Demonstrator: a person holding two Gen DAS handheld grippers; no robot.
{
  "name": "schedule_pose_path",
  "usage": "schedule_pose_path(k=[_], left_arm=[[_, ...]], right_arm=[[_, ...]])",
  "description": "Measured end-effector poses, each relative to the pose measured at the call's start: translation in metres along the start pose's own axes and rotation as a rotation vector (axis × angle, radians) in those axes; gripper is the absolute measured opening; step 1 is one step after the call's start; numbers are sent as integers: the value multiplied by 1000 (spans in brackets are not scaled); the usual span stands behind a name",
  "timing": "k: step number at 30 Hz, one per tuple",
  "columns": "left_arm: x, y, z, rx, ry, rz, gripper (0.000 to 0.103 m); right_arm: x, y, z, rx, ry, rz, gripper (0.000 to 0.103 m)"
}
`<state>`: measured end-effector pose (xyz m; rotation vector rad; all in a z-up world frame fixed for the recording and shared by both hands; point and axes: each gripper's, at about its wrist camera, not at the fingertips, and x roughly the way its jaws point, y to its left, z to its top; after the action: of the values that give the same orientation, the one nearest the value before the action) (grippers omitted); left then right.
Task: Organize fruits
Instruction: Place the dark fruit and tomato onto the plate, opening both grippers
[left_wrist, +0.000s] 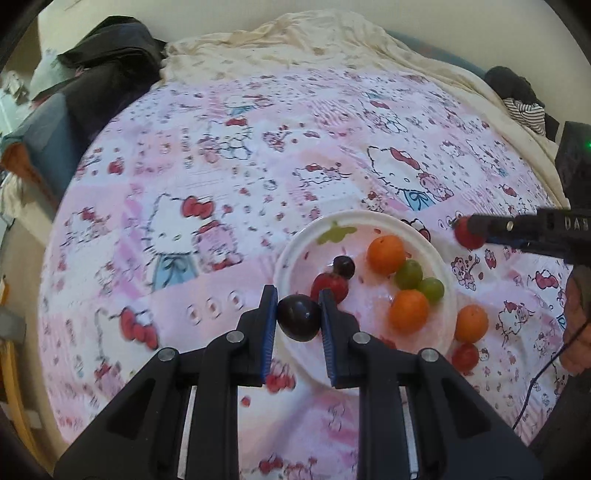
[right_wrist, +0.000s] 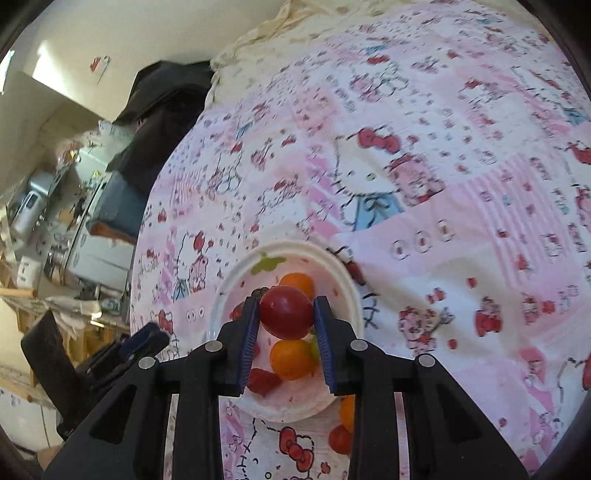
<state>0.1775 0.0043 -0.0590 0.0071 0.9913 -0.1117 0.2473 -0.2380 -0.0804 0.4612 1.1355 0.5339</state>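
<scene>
My left gripper (left_wrist: 298, 308) is shut on a dark purple plum (left_wrist: 298, 318) just above the near left rim of the white plate (left_wrist: 373, 218). The plate holds two oranges (left_wrist: 386, 254), two green grapes (left_wrist: 408, 274), a dark cherry (left_wrist: 344, 266) and a red fruit (left_wrist: 328, 286). My right gripper (right_wrist: 284, 314) is shut on a red tomato (right_wrist: 286, 312) and holds it above the plate (right_wrist: 351, 291). That gripper also shows in the left wrist view (left_wrist: 471, 227), at the plate's far right. An orange (left_wrist: 471, 323) and a red fruit (left_wrist: 464, 356) lie on the sheet beside the plate.
The plate sits on a bed with a pink Hello Kitty sheet (left_wrist: 221, 184). A cream blanket (left_wrist: 295, 40) is bunched at the far edge. Dark clothes (left_wrist: 107, 55) lie at the far left. Cluttered shelves (right_wrist: 55, 229) stand beyond the bed's side.
</scene>
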Motion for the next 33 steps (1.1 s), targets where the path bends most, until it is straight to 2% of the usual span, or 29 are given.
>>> schedule_pose_path(k=[3,11,21,24,25,26,28,29,30,33], left_arm=[[16,-2,4,16,-13,-32,19],[59,8,3,2,29,-27,20],[74,2,7,-1,46,-44,21],[73,3,9,-14,55,-48,48],[72,4,9,-24,54,-50,62],[69,5,10,-37,44,-51,71],[63,8,11,-53,22,-56,78],[60,10,12,-63,16,-52,78],[57,12,14,-75,10,-48,78],[49,20,17,-110,-8,-30,78]], right_arm=[[12,2,-4,-16,29,0,32],[42,4,-15,-18,109,2,32],[56,-3,-17,15,144,4,34],[56,-5,-17,30,152,10,35],[57,-6,-17,35,154,13,35],[56,-6,-16,41,155,23,38],[53,-5,-15,49,147,48,57],[49,-4,-13,49,132,62,70],[44,-2,-12,45,111,66,74],[32,3,-7,27,70,65,73]])
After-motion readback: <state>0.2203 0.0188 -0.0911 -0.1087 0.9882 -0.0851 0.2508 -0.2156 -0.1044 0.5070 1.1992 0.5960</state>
